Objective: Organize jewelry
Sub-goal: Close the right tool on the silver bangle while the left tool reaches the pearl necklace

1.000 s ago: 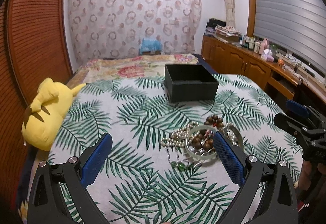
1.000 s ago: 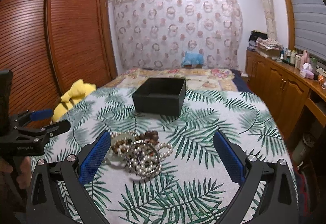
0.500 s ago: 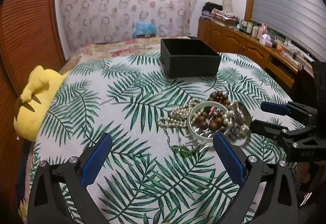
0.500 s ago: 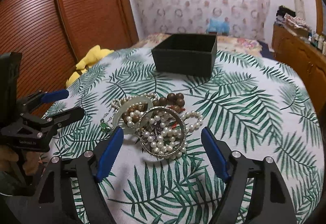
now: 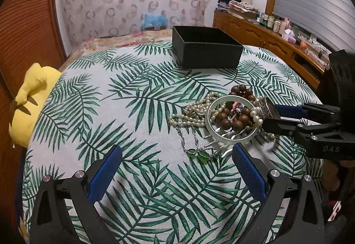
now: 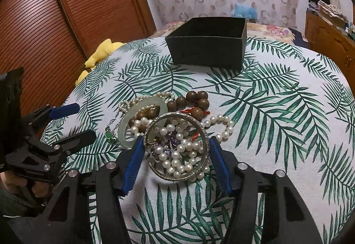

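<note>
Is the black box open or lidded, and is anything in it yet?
Open: the black box shows no lid. Contents cannot tell; its floor is hidden behind the walls.

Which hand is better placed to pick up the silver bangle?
Right. The right claw already straddles the silver bangle, jaws closing on it; the left claw hangs open, short of the pile.

Jewelry heap between two claws

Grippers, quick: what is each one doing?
Left gripper: open, holding nothing.
Right gripper: closing around the silver bangle, not yet gripping.
</note>
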{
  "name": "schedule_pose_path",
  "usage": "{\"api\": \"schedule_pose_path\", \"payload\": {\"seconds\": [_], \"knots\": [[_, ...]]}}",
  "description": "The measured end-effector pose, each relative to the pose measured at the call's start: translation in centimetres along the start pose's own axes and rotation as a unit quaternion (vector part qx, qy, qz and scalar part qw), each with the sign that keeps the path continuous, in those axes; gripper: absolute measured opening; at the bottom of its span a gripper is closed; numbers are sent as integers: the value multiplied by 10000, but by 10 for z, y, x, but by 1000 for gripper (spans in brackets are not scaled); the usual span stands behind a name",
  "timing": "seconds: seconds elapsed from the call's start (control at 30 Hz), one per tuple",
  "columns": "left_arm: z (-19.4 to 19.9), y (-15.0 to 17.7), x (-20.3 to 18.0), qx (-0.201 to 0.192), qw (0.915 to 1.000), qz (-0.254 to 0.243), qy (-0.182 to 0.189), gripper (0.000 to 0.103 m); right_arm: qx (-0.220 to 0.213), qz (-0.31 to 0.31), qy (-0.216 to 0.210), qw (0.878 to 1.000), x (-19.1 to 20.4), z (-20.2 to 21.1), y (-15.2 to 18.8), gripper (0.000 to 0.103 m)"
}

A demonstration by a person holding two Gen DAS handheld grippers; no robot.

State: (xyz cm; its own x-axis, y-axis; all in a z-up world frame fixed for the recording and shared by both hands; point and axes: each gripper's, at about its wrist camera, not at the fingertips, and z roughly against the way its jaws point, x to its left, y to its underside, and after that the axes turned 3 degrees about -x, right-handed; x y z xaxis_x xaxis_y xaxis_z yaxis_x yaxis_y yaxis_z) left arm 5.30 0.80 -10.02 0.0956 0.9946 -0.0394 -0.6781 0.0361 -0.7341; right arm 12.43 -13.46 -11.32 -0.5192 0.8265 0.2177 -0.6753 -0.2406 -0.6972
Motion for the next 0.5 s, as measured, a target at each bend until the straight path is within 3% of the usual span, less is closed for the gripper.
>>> {"api": "schedule_pose_path", "payload": {"seconds": [0.5], "knots": [[-18, -16, -17, 103, 9985, -369, 393, 96, -314, -24, 330, 9990, -25, 35, 2, 61]]}}
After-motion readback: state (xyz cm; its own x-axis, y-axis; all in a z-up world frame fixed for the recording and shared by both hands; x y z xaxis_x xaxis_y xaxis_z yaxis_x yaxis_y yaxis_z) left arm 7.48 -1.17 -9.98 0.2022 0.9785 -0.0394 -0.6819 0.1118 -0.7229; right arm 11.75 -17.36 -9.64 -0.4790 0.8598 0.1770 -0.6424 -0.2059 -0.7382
